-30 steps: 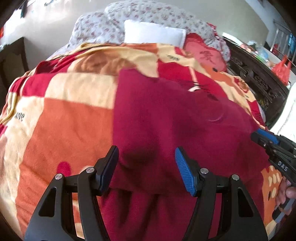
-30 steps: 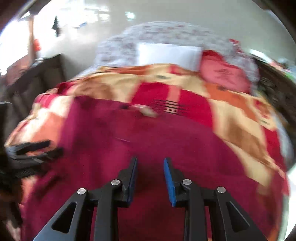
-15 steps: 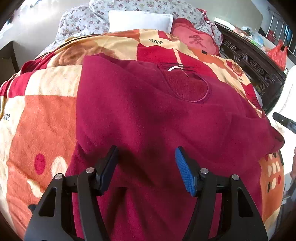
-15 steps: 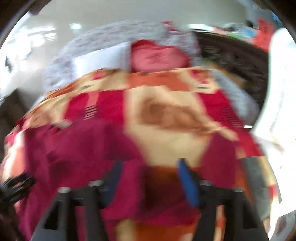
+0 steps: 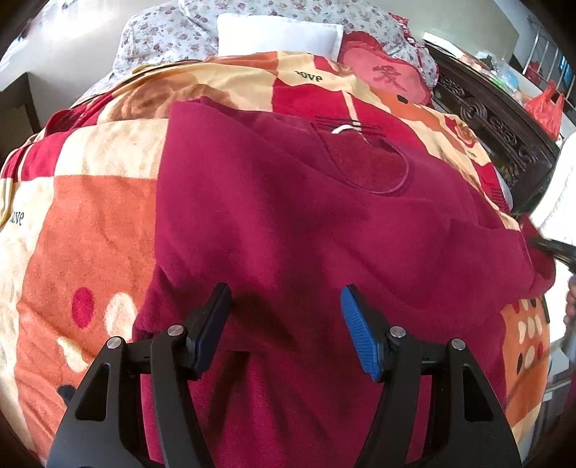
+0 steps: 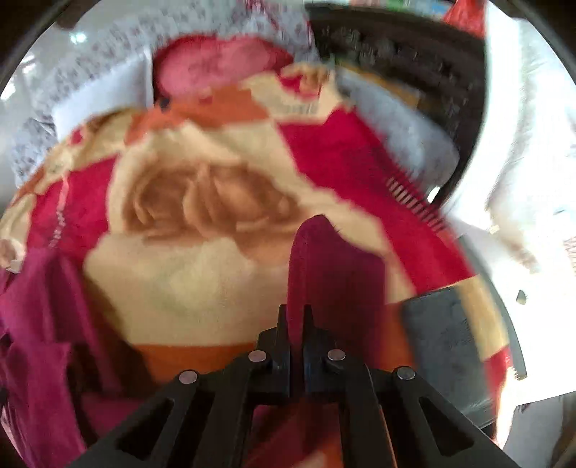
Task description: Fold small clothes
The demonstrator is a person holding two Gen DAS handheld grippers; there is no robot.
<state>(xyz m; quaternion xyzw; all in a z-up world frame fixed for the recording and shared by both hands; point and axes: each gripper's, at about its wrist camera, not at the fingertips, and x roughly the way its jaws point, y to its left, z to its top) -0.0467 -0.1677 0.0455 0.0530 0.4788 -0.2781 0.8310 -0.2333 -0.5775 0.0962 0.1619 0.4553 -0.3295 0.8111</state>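
Clamped tight, my right gripper (image 6: pixel 292 316) pinches a narrow fold of the dark red sweater (image 5: pixel 288 223) between its jaws, the cloth standing up in a ridge just beyond the tips; I judge it to be a sleeve end or side edge, though blur keeps me from being sure. My left gripper (image 5: pixel 286 324) hovers half-open over the lower middle of the sweater with nothing pinched between its pads (image 5: pixel 360 338); I cannot tell whether the tips brush the fabric. Most of the sweater lies spread front-up on the bed, neckline (image 5: pixel 374 169) toward the pillows, its right side gathered toward my right gripper at the edge of the left view. Beneath it is a patchwork blanket (image 5: pixel 90 230) in orange, cream and red. Farther off sit a white pillow (image 5: pixel 277 34), a pink cushion (image 5: pixel 388 75) and floral bedding (image 5: pixel 162 32), with a dark carved bed frame (image 5: pixel 496 122) along the right side. My worry is the thin grip: if I pull across too fast the fleece could slip free, or the whole body could drag and bunch because my left gripper is not pinning it. The blanket's pile might also catch and ride along, spoiling a clean fold.
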